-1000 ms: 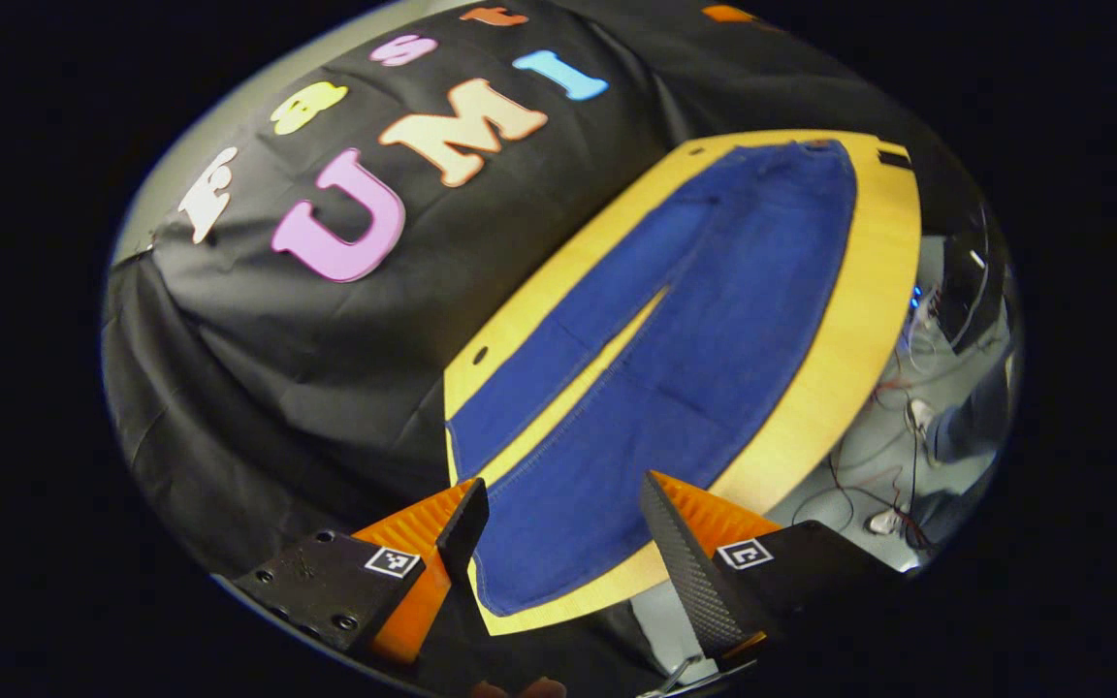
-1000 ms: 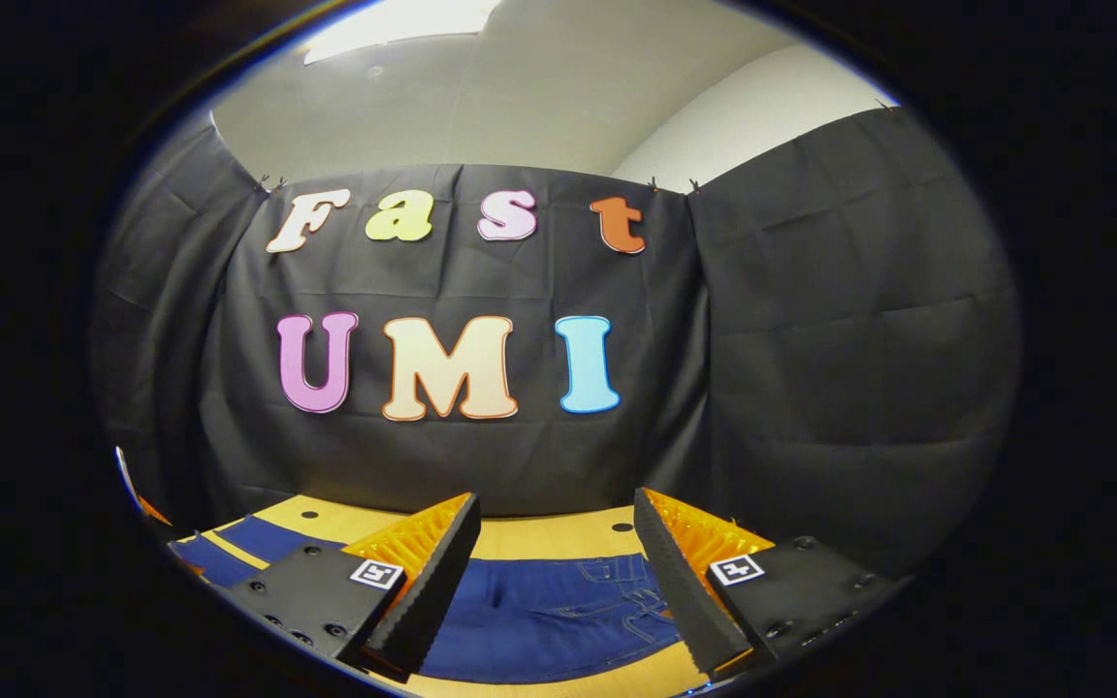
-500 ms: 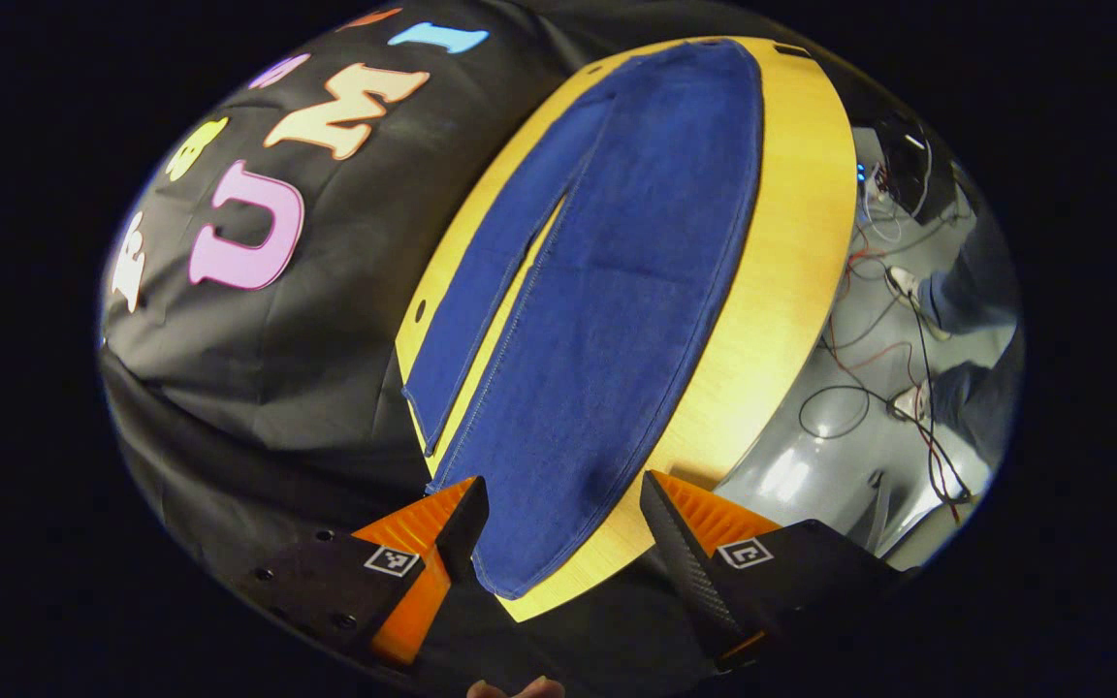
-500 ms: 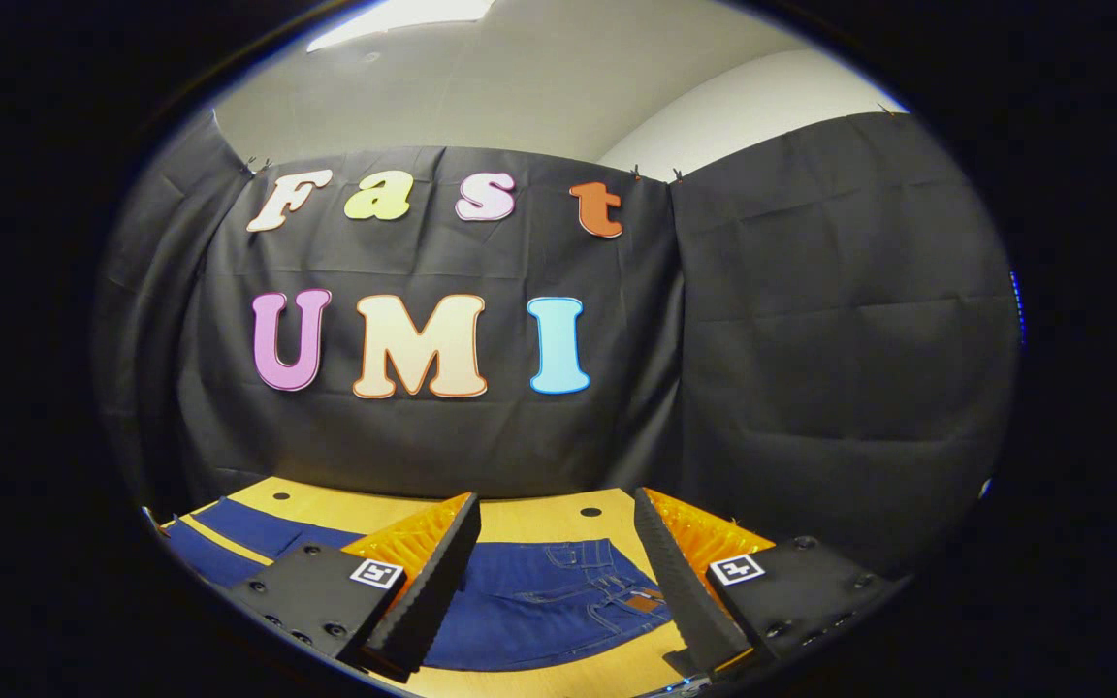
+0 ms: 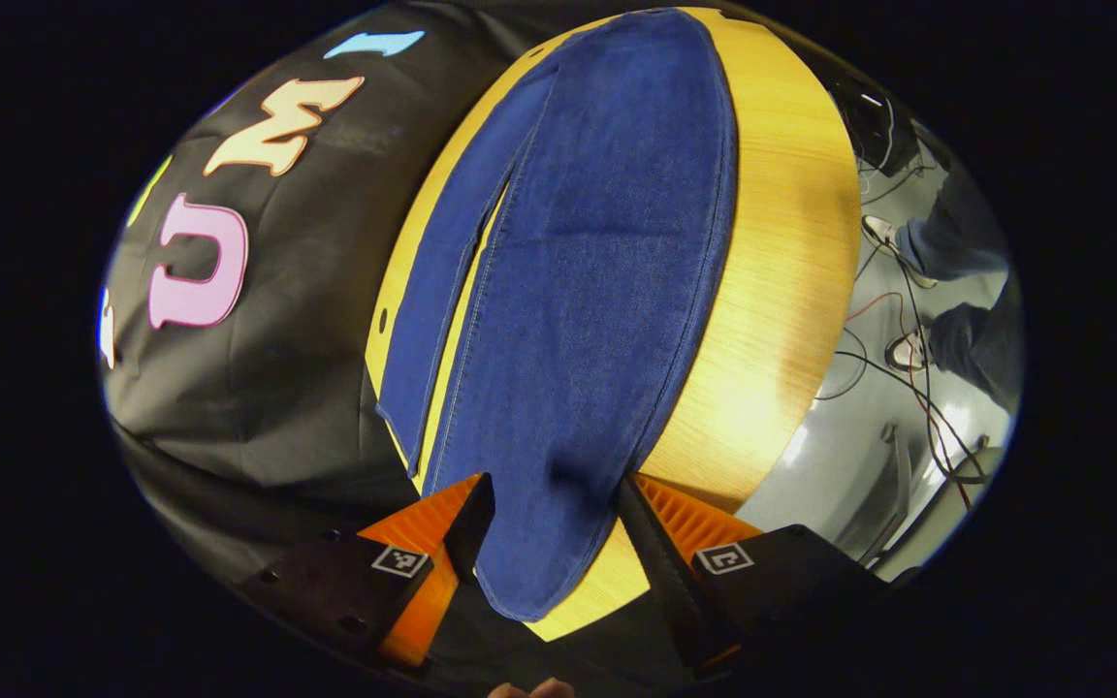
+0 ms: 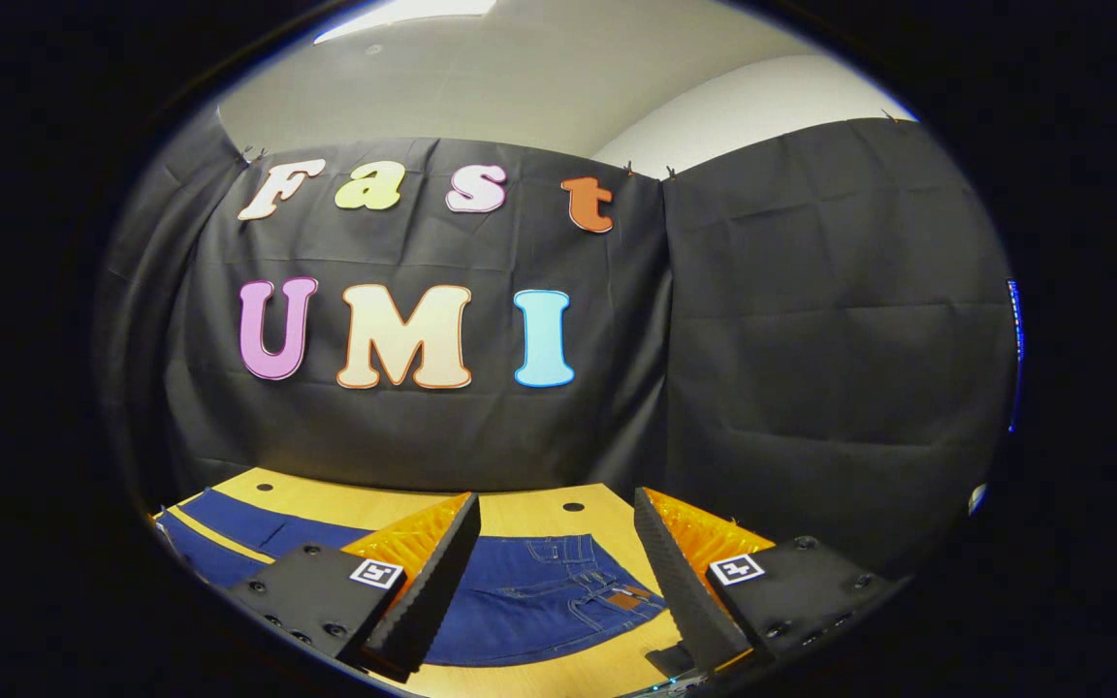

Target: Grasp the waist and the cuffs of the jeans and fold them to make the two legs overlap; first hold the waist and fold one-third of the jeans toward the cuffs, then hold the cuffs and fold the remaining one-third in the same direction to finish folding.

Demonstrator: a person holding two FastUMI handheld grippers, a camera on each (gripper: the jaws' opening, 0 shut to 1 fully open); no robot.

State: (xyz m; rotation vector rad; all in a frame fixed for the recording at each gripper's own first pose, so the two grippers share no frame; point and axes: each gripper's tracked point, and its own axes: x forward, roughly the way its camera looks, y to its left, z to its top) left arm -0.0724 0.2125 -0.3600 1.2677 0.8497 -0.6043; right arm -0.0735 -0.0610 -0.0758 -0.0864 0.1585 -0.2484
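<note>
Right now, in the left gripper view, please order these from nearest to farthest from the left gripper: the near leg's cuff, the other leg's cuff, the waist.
1. Near leg's cuff, between the fingers.
2. Other leg's cuff, left.
3. Waist, top.

Black cloth wall hangs behind the light wooden desk. Pale ceiling above, lit. Glossy grey floor off the desk's near edge, strewn with cables.

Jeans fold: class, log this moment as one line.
stage: pre-grasp | jeans: flat on table | left gripper: open astride cuff | right gripper: open above waist
</note>
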